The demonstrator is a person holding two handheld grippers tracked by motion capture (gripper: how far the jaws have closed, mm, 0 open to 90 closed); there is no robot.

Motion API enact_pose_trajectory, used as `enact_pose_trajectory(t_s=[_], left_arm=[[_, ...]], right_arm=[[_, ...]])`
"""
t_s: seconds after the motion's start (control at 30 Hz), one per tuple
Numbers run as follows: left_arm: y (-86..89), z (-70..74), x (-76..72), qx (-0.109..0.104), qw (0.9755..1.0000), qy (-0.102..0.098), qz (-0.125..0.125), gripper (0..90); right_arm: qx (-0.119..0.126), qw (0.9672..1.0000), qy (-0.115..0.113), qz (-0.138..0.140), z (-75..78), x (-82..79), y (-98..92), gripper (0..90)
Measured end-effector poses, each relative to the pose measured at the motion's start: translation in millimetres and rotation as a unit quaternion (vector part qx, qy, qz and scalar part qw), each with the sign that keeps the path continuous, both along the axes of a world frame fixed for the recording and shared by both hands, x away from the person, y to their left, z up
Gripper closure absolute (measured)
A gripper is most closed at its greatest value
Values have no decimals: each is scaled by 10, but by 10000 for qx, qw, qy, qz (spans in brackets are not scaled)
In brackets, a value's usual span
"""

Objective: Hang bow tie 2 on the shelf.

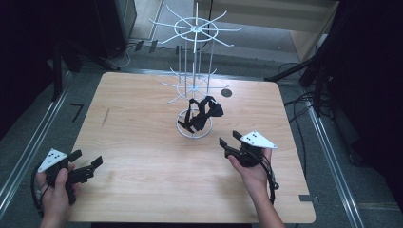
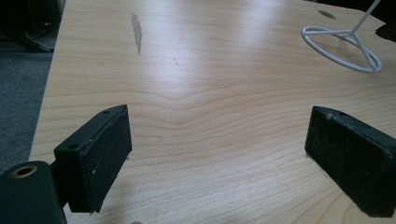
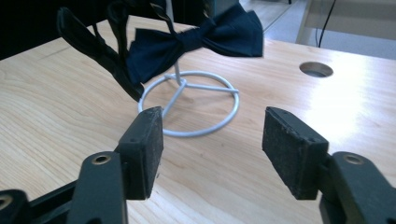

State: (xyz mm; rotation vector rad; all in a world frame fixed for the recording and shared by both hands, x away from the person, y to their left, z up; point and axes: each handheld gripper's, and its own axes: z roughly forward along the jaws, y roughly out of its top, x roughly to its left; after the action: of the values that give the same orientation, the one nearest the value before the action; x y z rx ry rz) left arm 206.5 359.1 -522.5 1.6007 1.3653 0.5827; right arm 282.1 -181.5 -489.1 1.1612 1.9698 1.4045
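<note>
Bare table (image 1: 142, 156) either side; white wire rack (image 1: 195, 85) mid-table.

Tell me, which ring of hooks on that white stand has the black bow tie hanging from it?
The lower ring: the black bow tie dangles from it above the round base; the top ring hangs bare.

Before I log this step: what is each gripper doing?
Left gripper: open, holding nothing.
Right gripper: open, empty, facing the bow tie.
</note>
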Motion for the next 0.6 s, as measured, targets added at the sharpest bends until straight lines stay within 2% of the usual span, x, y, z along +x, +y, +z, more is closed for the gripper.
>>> enact_pose_trajectory(t_s=[0.23, 0.6], left_arm=[[0, 0, 0, 5, 10000, 1, 2, 78], [-6, -1, -1, 8, 10000, 2, 5, 78]], right_arm=[[-6, 10000, -22, -39, -51, -69, -164, 359], [-5, 9998, 93, -164, -160, -164, -425, 321]])
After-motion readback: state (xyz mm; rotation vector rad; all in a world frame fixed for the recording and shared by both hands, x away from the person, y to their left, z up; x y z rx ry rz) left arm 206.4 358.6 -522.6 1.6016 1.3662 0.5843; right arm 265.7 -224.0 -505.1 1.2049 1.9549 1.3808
